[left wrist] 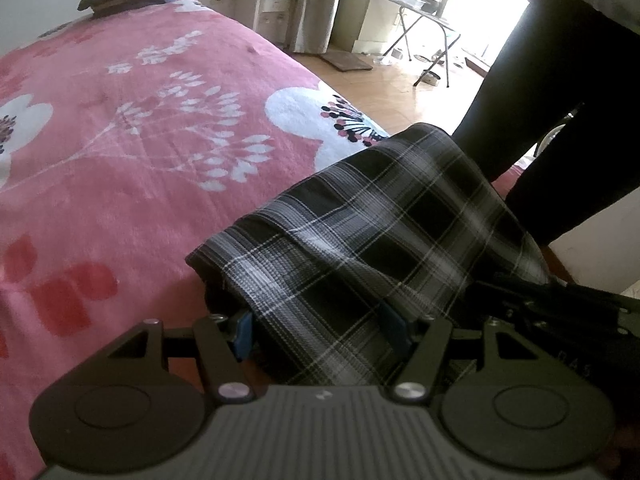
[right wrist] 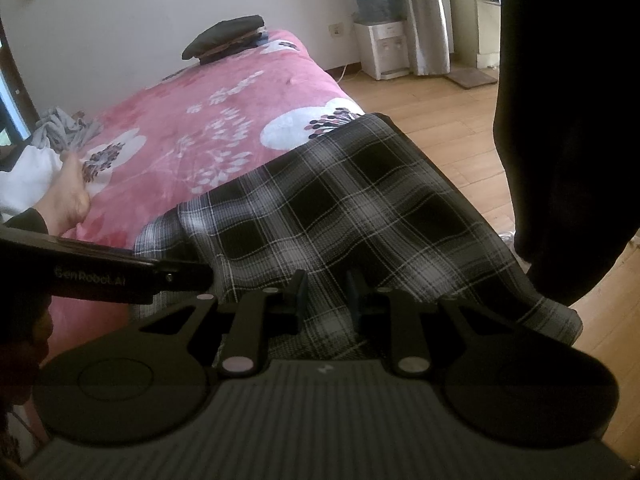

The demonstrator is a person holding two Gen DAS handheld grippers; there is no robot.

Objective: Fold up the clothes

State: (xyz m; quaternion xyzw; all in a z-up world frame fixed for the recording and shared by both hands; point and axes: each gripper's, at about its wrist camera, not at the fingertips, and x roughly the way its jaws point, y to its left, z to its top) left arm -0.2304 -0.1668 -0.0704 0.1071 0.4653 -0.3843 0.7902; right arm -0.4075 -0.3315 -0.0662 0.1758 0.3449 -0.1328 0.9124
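A black, grey and white plaid garment (left wrist: 380, 220) lies over the near corner of the bed and hangs off its edge. My left gripper (left wrist: 319, 326) holds a thick bunched fold of it between its blue pads, jaws wide apart. My right gripper (right wrist: 327, 290) is shut on a thinner edge of the same plaid garment (right wrist: 340, 200), with the cloth running up from its narrow gap. The left gripper's casing (right wrist: 100, 276) shows close beside it on the left. The cloth hides both grippers' fingertips in part.
The bed carries a pink floral blanket (left wrist: 120, 140), with a stack of dark folded clothes (right wrist: 226, 38) at its far end and crumpled grey clothes (right wrist: 60, 128) at the left. A bare foot (right wrist: 72, 196) rests on the blanket. A person's dark-clad legs (left wrist: 540, 120) stand right of the bed. A water dispenser (right wrist: 380, 40) stands by the wall.
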